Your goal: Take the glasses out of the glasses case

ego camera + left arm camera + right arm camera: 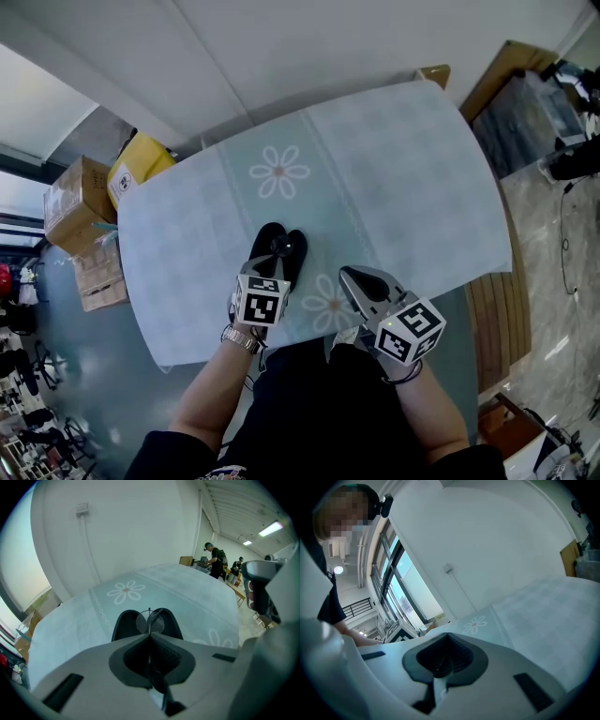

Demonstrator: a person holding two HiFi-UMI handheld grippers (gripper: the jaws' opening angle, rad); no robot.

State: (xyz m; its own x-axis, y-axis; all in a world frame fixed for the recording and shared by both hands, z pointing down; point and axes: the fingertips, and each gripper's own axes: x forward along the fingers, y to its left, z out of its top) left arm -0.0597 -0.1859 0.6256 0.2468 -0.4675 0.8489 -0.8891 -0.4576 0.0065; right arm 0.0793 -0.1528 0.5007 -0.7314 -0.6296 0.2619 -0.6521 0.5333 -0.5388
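Fingers of the left gripper [149, 635] are clamped on the glasses [150, 619], pinching the thin frame at its middle. Both round lenses stick out past the tips. The glasses hang over the open black glasses case [123, 627], which lies on the floral tablecloth [394, 169]. Whether they touch the case, can't tell. The right gripper [446, 635] has its fingers together, nothing between, just right of the case.

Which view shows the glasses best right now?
The left gripper view: the glasses stand straight ahead, both round lenses showing, pinched by the left gripper, jaws shut, above the open black case. The head view shows only a small glint over the case. The right gripper view does not show them.
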